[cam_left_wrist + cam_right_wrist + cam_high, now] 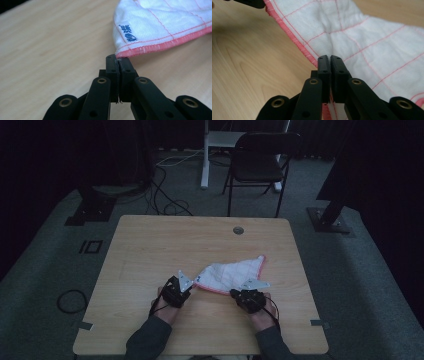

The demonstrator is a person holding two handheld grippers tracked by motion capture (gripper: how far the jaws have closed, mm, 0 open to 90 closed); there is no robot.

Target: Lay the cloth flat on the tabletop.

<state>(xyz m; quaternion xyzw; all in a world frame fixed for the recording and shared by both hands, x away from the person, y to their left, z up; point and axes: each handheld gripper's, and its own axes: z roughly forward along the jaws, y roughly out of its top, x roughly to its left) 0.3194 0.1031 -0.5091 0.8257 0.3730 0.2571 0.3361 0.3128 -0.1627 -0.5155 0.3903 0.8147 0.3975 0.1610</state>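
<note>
A white cloth point(231, 273) with pink grid lines and a pink hem lies crumpled in the middle of the wooden table point(150, 250). My left gripper point(192, 286) is at the cloth's left corner. In the left gripper view its jaws are shut on the pink hem point(140, 50), just below a blue printed label point(128, 32). My right gripper point(240, 292) is at the cloth's near edge, its jaws shut on the cloth point(362, 45) beside the hem, with fabric running under them. The left gripper's tip point(249, 3) shows at the top left of the right gripper view.
A round cable hole point(238, 230) sits near the table's far edge. Behind the table stand a black folding chair point(260, 162) and a white desk leg point(204, 155). Cables point(165, 195) lie on the grey carpet, and dark stand bases point(330, 220) flank the table.
</note>
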